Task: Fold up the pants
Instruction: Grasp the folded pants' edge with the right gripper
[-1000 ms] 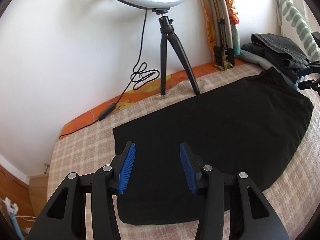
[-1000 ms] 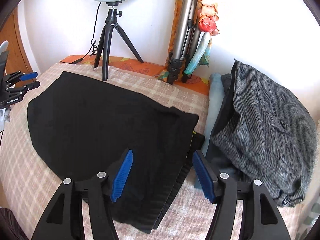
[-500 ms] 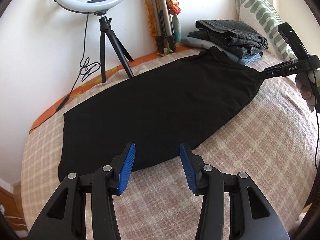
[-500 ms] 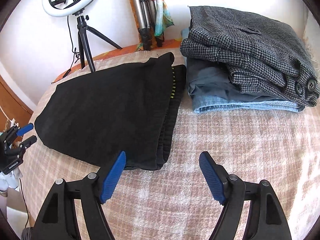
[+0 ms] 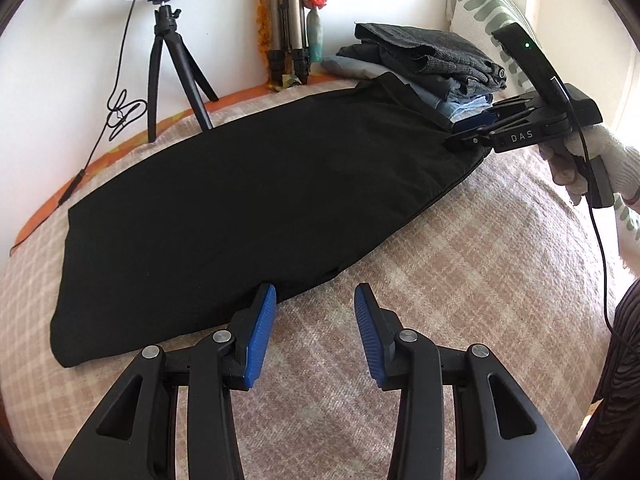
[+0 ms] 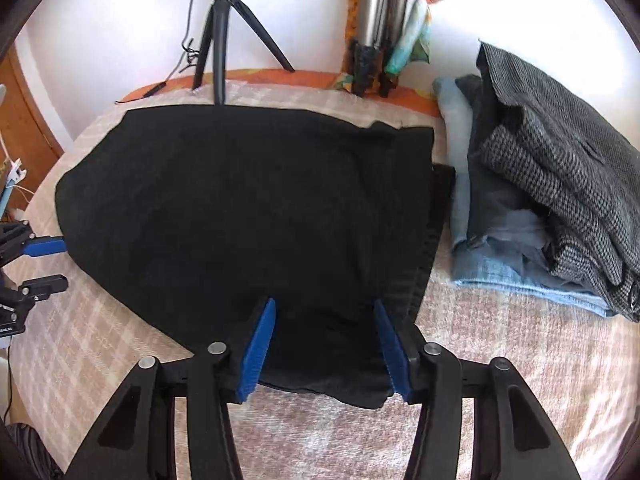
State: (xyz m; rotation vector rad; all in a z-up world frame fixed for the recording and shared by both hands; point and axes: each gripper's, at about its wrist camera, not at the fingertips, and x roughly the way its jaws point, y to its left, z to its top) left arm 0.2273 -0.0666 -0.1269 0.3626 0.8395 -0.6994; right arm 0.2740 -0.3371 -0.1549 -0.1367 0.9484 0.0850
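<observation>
Black pants [image 5: 248,200] lie flat, folded lengthwise, across the checked bed cover; they also show in the right wrist view [image 6: 256,208]. My left gripper [image 5: 316,300] is open and empty, just in front of the pants' near edge at mid-length. My right gripper [image 6: 324,320] is open, its blue pads either side of the waistband corner, with black cloth between them. In the left wrist view the right gripper [image 5: 472,130] sits at the waistband end, held by a gloved hand.
A stack of folded clothes [image 6: 540,196], grey tweed on denim, lies right of the waistband. A ring light tripod [image 5: 168,72] and a folded tripod [image 5: 286,20] stand by the wall. A patterned pillow [image 5: 480,4] is at the back right. The checked cover [image 5: 460,280] spreads in front.
The right gripper has moved forward onto the waistband corner, so cloth now lies between its pads. The left gripper has shifted right along the pants' near edge, still open.
</observation>
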